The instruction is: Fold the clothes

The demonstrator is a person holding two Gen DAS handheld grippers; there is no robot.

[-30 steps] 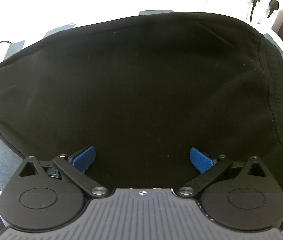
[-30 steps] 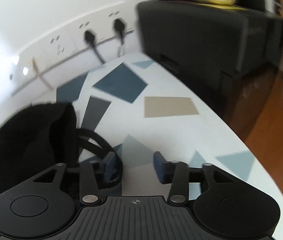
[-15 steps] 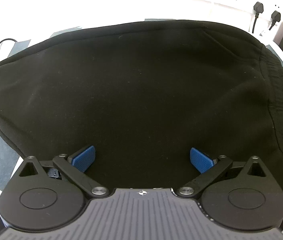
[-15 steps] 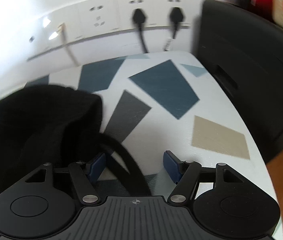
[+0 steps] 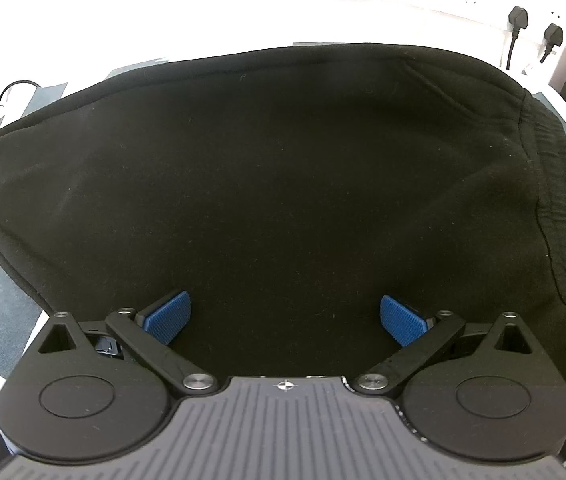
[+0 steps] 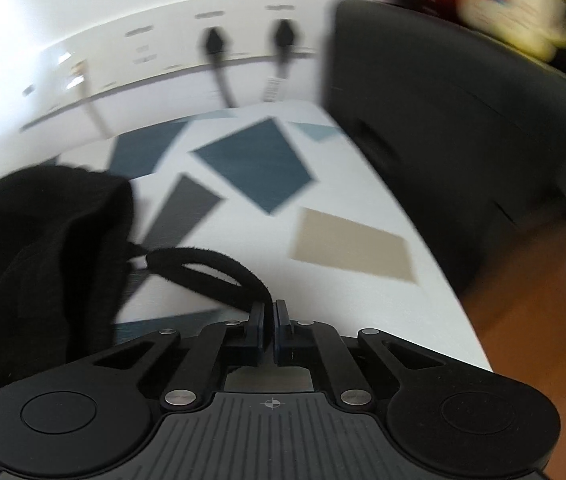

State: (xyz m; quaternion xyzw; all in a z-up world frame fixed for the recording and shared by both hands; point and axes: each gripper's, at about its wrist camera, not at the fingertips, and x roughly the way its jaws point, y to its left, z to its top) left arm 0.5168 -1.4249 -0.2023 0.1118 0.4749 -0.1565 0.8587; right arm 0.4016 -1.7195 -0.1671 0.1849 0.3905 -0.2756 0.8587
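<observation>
A black fleece garment (image 5: 275, 184) lies spread over the table and fills the left wrist view; its ribbed waistband (image 5: 543, 168) runs down the right side. My left gripper (image 5: 285, 318) hovers over the cloth, jaws wide open, nothing between the blue pads (image 5: 167, 316). In the right wrist view the garment's bunched edge (image 6: 43, 248) sits at left, and its black drawstring (image 6: 211, 268) loops across the table into my right gripper (image 6: 269, 312), which is shut on the cord.
The white table (image 6: 355, 184) has blue, grey and tan patches. A black box-like unit (image 6: 443, 120) stands at the right beyond the table edge. Wall sockets with two black plugs (image 6: 247, 40) line the back wall. A wooden floor (image 6: 543, 300) lies lower right.
My right gripper went from open beside the drawstring to shut on it, and the view swung left then back right. The left gripper stayed open over the garment, drawing back slightly.
</observation>
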